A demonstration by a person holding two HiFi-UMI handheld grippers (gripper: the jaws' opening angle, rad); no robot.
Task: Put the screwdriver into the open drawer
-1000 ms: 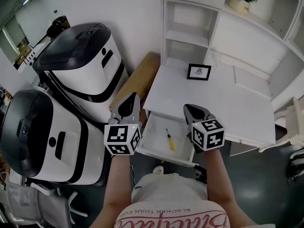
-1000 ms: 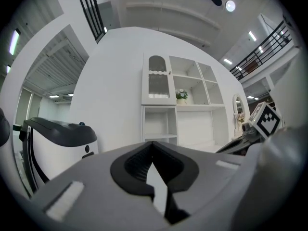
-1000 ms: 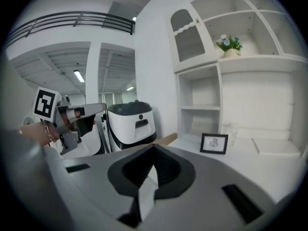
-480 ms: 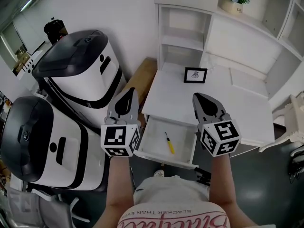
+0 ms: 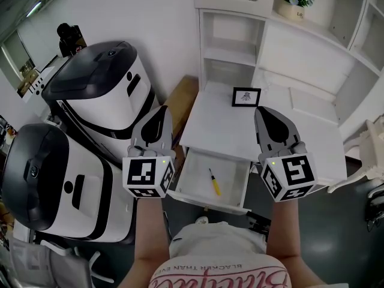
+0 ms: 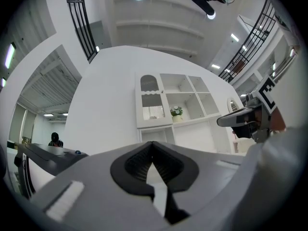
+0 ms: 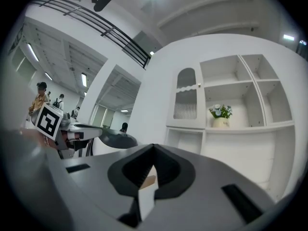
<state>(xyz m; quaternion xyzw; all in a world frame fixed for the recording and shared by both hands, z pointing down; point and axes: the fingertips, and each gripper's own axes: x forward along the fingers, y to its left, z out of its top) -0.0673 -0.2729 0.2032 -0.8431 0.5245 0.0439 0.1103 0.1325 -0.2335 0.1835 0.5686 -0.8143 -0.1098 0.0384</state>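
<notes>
**Both claws empty and raised – screwdriver in the drawer**

**1. Claw state.** The right gripper (image 7: 153, 148) has its jaws pressed together with nothing between the pads. The left gripper (image 6: 153, 147) reads the same: tips meeting, no object clamped.

**2. Position of the task item.** The screwdriver (image 5: 213, 182) (yellow handle) lies flat on the floor of the open drawer (image 5: 195, 174), free of both claws. The drawer projects from under the white desk (image 5: 240, 134) and is not yet pushed in.

**3. Recent change.** Over the last second both grippers have climbed in the head view: from flanking the drawer front to level with the desk top, left at the desk's near-left corner, right above its near edge. The screwdriver has not shifted in that time. Judgement: the deposit is complete and the claws are withdrawing – no regrasp appears to be needed.

**4. View coverage.**
- Head view only: drawer, screwdriver, the picture frame (image 5: 246, 96) on the desk.
- Gripper views only: direct confirmation of jaw closure. They look level at the shelf unit (image 7: 231, 95) and its flower pot (image 7: 220, 115), so neither shows the drawer.
- Each gripper view catches the opposite claw at its edge
</notes>
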